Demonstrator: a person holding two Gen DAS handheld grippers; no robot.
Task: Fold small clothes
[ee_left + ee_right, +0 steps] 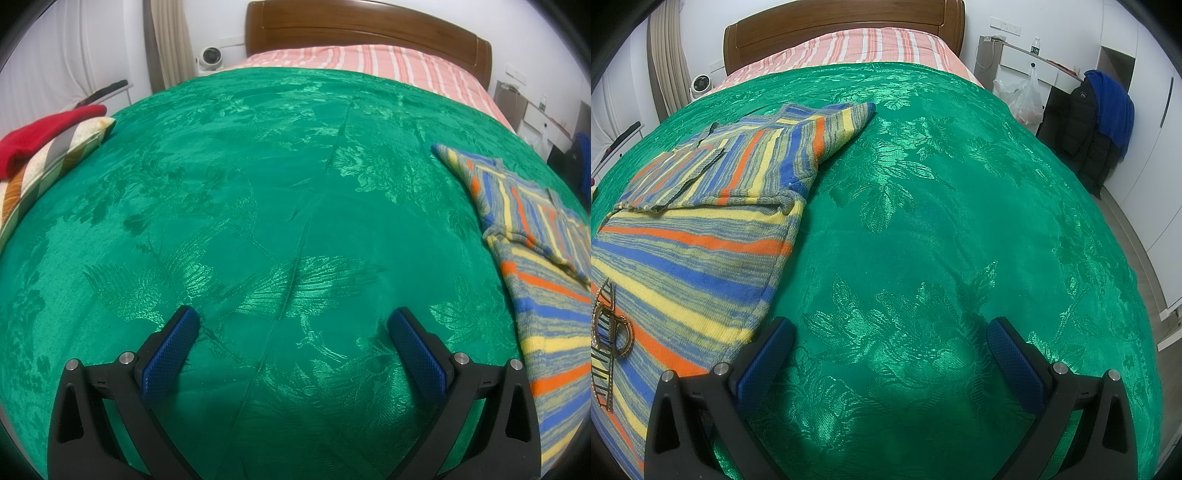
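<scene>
both my grippers are wide open and empty, hovering over the green bedspread [258,192]. left gripper [291,325] has its blue pads spread far apart with only cloth pattern between them; right gripper [890,334] is the same, nothing held. the striped knit sweater [701,206] lies flat on the bedspread between the two tools, to the right in the left wrist view and to the left in the right wrist view. its near hem edge sits just beside my right gripper's left finger [764,354], touching or not i cannot tell. upper part looks like a sleeve already laid across the body, so i judge the fold is partly done, not finished. a gold ornament [609,332] shows on the sweater front near the frame edge. off-task stuff: red garment [44,133] on a striped pillow [55,162] far left, wooden headboard [369,29] behind. next move, my guess: swing one gripper onto a sweater edge, close on a hem corner and fold it over, keeping the knit from bunching on the slippery cover.
</scene>
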